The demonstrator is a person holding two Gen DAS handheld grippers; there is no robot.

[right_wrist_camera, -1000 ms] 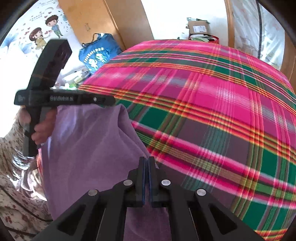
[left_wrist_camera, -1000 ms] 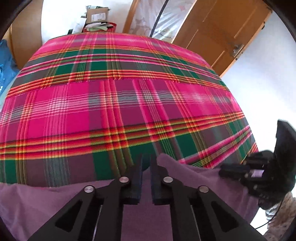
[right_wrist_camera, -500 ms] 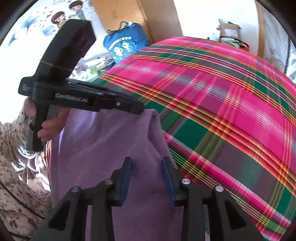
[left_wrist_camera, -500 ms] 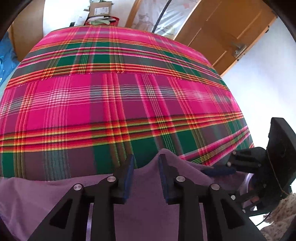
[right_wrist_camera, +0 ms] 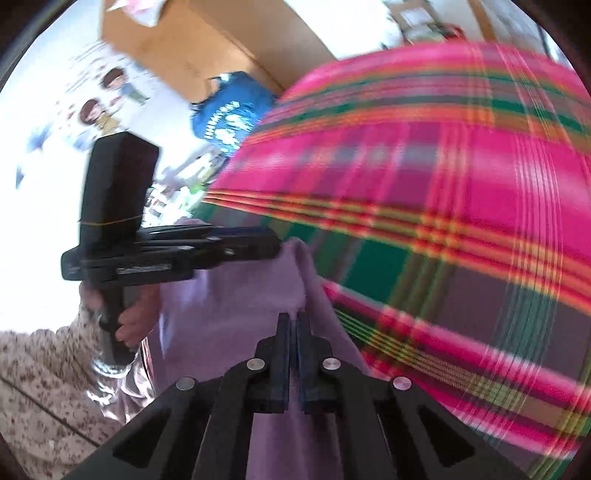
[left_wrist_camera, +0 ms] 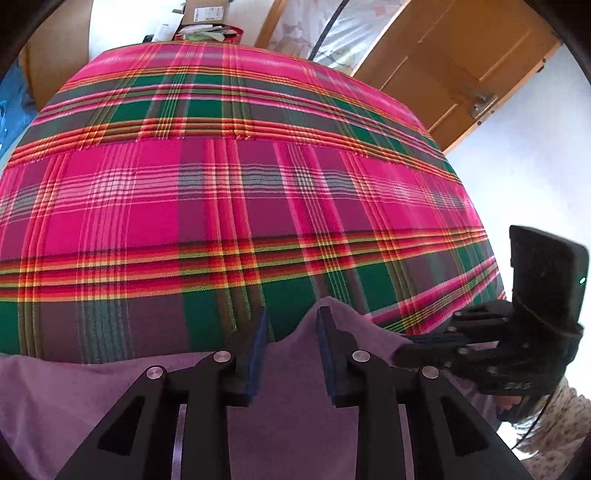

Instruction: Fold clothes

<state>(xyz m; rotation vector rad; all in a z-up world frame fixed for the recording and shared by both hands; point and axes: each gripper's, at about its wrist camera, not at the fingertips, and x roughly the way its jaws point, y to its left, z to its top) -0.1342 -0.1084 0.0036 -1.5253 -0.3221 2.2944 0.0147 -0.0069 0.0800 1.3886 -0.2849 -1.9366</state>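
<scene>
A purple garment lies bunched at the near edge of the plaid bedcover. My left gripper stands open over its far edge. The cloth runs under and between the blue pads, and a small peak rises beside the right pad. My right gripper is shut on a thin ridge of the purple garment. From the left wrist view, the right gripper reaches in from the right onto the cloth. In the blurred right wrist view, the left gripper sits at the cloth's raised corner.
The plaid bedcover stretches far ahead of both grippers. A wooden door stands at the right and boxes beyond the bed's far end. A blue bag hangs at the left. A hand in a flowered sleeve holds the left gripper.
The left jaws opened from nearly shut and have stayed apart. The right jaws opened, then closed on a fold of the purple garment as that gripper dropped and rolled.
</scene>
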